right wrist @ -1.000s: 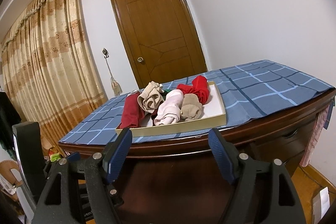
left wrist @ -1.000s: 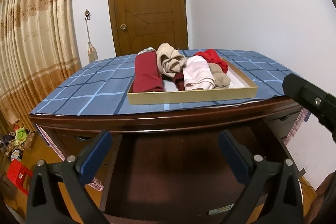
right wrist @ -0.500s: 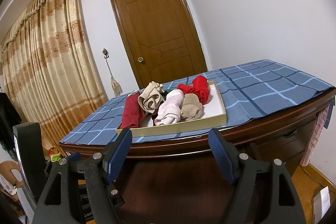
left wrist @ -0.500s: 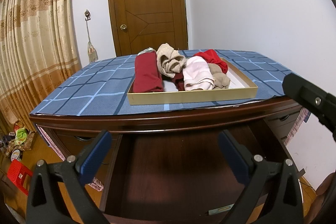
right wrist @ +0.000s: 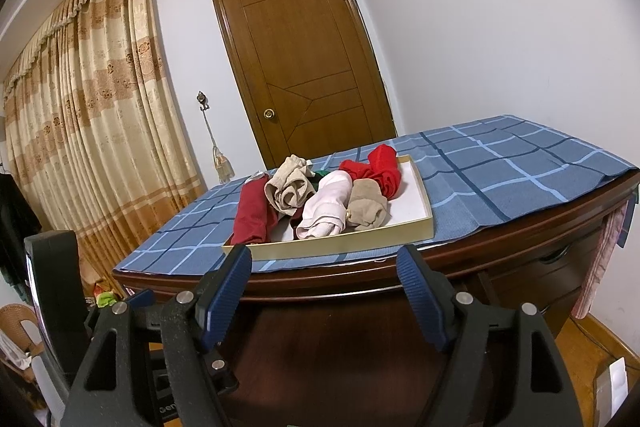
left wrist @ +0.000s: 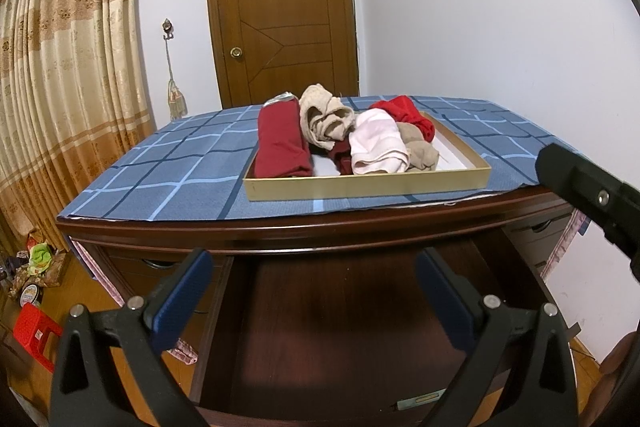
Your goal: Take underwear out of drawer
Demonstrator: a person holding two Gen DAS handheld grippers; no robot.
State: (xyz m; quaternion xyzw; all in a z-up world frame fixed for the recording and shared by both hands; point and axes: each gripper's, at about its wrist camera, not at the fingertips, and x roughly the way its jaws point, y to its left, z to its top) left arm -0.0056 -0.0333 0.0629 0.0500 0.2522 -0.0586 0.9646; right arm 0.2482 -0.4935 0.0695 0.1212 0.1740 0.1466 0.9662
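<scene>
Blue checked cloth over dark wooden desk, wooden door behind.

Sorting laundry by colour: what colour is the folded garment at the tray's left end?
Dark red folded garment, clearest in the left wrist view.

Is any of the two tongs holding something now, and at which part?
Nothing is held. The left tongs and the right tongs both stand open and empty, in front of the tray of rolled underwear.
</scene>
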